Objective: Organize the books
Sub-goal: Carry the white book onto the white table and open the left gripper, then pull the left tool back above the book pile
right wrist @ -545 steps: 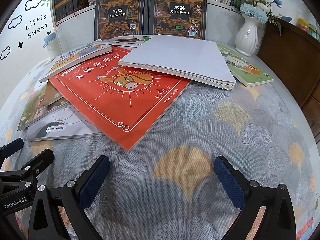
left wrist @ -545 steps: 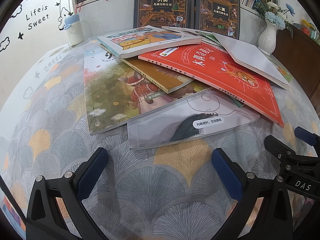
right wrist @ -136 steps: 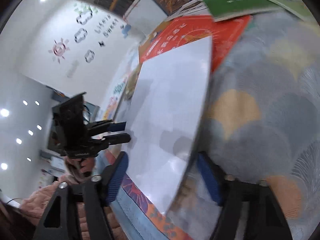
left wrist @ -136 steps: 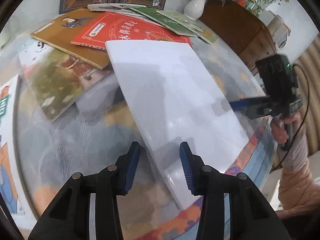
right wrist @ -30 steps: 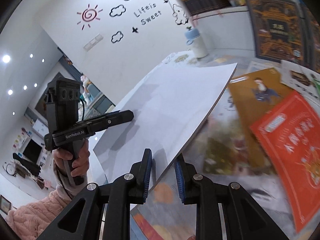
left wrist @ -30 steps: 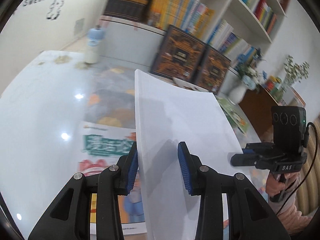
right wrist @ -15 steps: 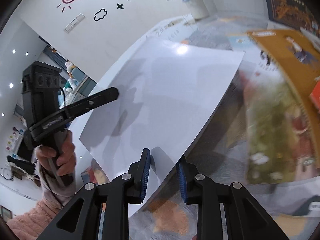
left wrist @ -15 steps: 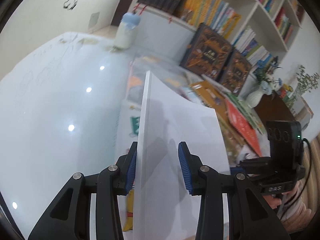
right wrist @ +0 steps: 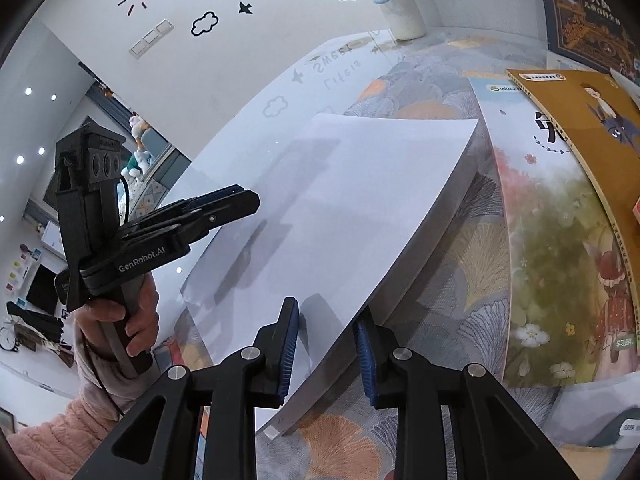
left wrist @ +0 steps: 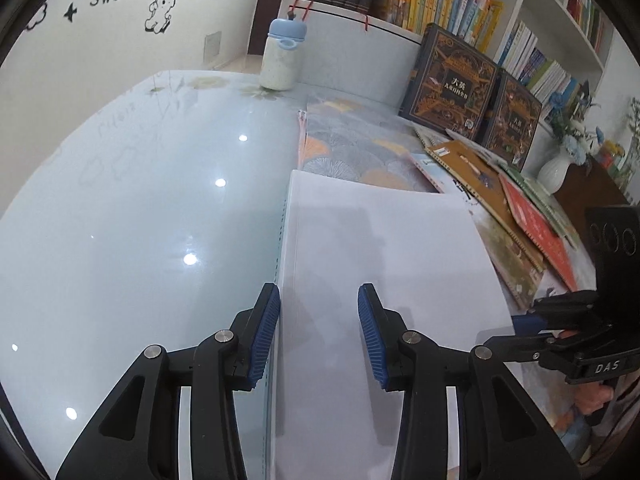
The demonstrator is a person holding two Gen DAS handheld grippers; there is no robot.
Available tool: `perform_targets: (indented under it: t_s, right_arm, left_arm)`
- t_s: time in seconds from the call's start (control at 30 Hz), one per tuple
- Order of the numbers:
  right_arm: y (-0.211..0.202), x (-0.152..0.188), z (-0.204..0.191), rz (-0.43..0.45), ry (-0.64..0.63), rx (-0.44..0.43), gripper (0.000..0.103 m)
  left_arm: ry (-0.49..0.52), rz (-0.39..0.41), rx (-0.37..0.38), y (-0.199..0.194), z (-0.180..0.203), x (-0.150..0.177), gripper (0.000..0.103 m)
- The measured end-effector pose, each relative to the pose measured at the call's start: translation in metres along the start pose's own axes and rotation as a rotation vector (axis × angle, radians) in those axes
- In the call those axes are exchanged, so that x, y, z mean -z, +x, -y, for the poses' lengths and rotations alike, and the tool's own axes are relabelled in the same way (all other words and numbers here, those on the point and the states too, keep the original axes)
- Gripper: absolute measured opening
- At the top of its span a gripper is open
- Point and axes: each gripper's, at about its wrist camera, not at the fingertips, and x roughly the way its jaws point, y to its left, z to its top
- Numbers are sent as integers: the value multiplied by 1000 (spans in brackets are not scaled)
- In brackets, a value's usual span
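White book (left wrist: 384,264) flat on bench (left wrist: 132,216), frame centre. Left tongs (left wrist: 319,334) opening, astride its edge. Right tongs (right wrist: 326,354) slightly parted, book corner between.

Bright, sharp fisheye views; ceiling-light glare on tabletop (left wrist: 140,240), perhaps glass.

Both grippers were black plastic with ribbed blue pads (left wrist: 264,332) and silver screws. The left gripper (right wrist: 224,204) read "GenRobot.AI", the right gripper (left wrist: 520,330) "DAS". A fluffy pink sleeve (right wrist: 60,436) covered the arm.
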Motion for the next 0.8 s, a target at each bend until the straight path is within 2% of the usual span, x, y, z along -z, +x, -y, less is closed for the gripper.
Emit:
perform_targets:
  t_s: [0.33, 0.4, 0.57, 0.67, 0.73, 0.8]
  right_arm:
    - [1, 1, -4, 6, -8, 10, 28]
    - [1, 0, -2, 5, 7, 1, 28]
    - [1, -3, -3, -3, 21, 13, 31]
    - [-2, -3, -6, 1, 7, 55, 43]
    - [-5, -2, -8, 11, -3, 92, 62]
    - [-11, -1, -6, 28, -7, 98, 64]
  left_arm:
    - [-13, -2, 6, 1, -2, -1, 37]
    - [-21, -7, 5, 2, -3, -2, 41]
    - [-103, 6, -33, -2, -12, -4, 42]
    - [-146, 7, -68, -9, -18, -5, 45]
    - [-171, 6, -85, -13, -21, -6, 46]
    - [-187, 2, -102, -18, -22, -6, 47]
